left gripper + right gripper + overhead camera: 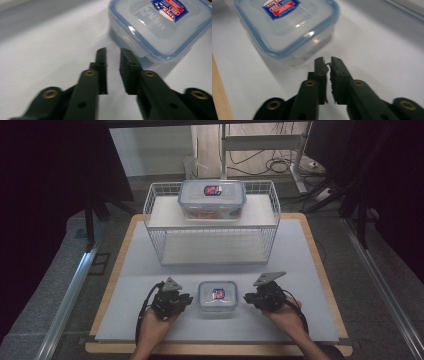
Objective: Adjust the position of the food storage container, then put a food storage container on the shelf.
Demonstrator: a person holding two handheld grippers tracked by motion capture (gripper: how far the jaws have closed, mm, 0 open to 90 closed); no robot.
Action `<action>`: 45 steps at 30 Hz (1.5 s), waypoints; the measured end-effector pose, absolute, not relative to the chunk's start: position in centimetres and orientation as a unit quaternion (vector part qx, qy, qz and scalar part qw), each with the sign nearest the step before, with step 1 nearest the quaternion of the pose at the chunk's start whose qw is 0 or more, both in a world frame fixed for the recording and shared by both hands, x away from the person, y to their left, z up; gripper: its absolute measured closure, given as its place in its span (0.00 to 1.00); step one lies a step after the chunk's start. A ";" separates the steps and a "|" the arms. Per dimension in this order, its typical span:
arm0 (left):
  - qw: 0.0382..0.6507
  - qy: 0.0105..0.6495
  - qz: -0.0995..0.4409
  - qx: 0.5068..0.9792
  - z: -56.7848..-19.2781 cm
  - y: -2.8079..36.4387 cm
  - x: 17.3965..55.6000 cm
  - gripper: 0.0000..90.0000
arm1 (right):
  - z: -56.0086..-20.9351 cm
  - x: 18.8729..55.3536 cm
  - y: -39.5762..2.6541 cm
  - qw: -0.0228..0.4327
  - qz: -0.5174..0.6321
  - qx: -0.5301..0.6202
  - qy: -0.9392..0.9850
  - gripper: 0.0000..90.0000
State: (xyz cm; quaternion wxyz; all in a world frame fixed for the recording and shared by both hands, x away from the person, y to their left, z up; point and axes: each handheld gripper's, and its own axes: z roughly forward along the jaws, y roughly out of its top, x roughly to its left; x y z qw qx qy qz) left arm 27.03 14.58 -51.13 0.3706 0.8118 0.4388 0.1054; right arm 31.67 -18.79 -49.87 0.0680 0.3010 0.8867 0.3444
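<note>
The small container is sitting in the lower middle of the high view, on the pale mat that is covering the counter. Its clear lid with the blue seal is lying closed on top, and a red and blue label is showing at the lid's centre. In the left gripper view the small container is filling the upper right of the frame; in the right gripper view it is lying in the upper left.

The left tongs are hovering just beside the container's left edge, and the right tongs just beside its right edge, each pointing inward at it. In the left gripper view the left tongs are standing a little apart, with nothing between them and their tips close to the container's side latch. In the right gripper view the right tongs are standing parted by a narrow slit, gripping nothing, with their tips near the container's wall.

Farther up the high view, a white wire rack is standing on the mat, and a larger container of the same kind is resting on its top shelf.
</note>
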 end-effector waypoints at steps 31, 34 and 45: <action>0.384 0.411 0.153 0.813 -52.4 17.3 24.2 0.05 | -50.7 31.2 -21.2 0.099 0.379 0.293 0.872 0.08; 0.391 0.408 0.154 0.811 -52.3 17.4 24.2 0.07 | -50.7 31.2 -21.1 0.102 0.381 0.296 0.870 0.07; 0.388 0.403 0.154 0.815 -52.0 16.6 24.6 0.06 | -50.3 31.4 -21.1 0.102 0.384 0.294 0.869 0.08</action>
